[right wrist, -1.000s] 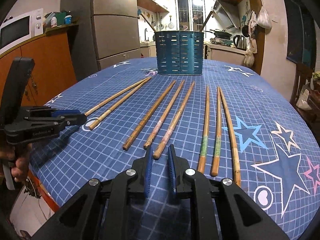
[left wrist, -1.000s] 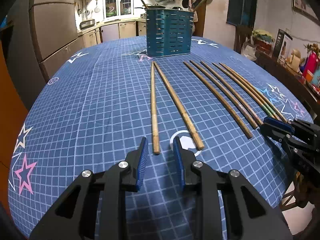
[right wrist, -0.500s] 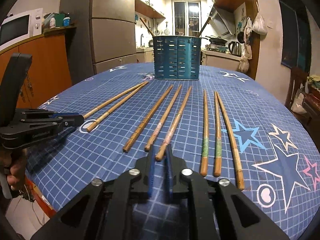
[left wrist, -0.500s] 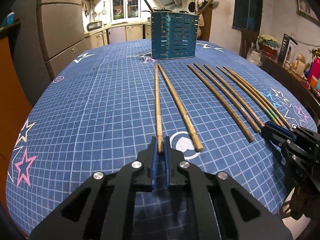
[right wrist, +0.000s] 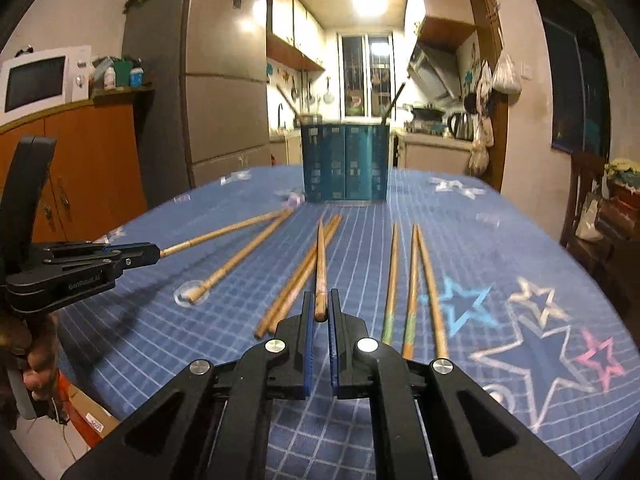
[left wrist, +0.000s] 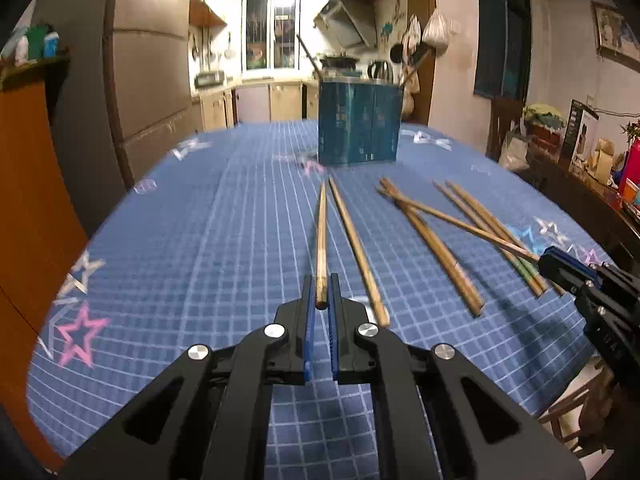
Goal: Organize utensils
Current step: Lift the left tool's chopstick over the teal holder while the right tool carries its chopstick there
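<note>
Two handheld grippers each clamp the near end of a wooden chopstick over a surface (left wrist: 168, 240) covered in a blue grid cloth with stars. The left gripper (left wrist: 321, 304) is closed tight on the left chopstick (left wrist: 321, 240), whose far tip angles down toward the cloth; its partner chopstick (left wrist: 356, 248) lies flat just beside it. The right gripper (right wrist: 320, 312), its jaws having just been closing, pinches the right chopstick (right wrist: 320, 264), raised above two others (right wrist: 296, 276) on the cloth. Three more chopsticks (right wrist: 412, 276) lie to the right. A teal slotted utensil holder (right wrist: 345, 162) stands upright at the far end, well apart from both grippers.
</note>
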`<state>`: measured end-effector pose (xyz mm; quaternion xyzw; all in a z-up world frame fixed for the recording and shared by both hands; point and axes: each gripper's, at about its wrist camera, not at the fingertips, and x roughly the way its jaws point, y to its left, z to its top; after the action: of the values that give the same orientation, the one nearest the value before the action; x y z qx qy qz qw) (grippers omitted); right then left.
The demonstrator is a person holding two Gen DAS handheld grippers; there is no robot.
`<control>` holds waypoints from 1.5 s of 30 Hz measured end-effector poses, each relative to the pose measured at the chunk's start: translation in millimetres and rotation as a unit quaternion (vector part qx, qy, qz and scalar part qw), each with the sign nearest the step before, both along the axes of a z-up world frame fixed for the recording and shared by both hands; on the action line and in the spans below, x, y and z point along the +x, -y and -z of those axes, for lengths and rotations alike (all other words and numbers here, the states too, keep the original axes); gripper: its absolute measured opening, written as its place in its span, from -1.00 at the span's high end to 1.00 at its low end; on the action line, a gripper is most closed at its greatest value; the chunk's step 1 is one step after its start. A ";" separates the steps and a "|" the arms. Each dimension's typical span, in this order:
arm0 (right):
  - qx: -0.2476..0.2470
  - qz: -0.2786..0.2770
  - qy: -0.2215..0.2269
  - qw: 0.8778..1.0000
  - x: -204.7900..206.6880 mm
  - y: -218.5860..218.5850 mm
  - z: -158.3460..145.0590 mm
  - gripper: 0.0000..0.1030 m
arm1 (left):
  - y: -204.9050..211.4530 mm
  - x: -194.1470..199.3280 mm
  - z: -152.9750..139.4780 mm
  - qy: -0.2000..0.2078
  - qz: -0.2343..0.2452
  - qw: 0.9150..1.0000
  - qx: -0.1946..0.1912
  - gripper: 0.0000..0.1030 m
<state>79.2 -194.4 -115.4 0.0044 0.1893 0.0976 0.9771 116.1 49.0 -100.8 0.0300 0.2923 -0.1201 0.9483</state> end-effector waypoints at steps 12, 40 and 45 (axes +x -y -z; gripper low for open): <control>0.012 -0.036 0.069 0.997 4.4 25.7 -82.0 0.85 | -5.8 -1.9 -72.2 0.083 -0.002 0.996 -0.022 0.91; 0.009 -0.095 0.059 0.994 130.8 35.6 -198.1 0.86 | 18.8 82.1 -168.1 0.115 0.024 0.993 -0.030 0.91; 0.005 -0.093 0.054 0.994 144.4 42.0 -219.9 0.86 | 24.9 94.6 -186.8 0.117 0.030 0.992 -0.030 0.91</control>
<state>223.6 -236.4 104.5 -0.0132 0.1358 0.1887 0.9725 210.7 24.1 86.0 0.0240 0.1750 -0.1525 0.9724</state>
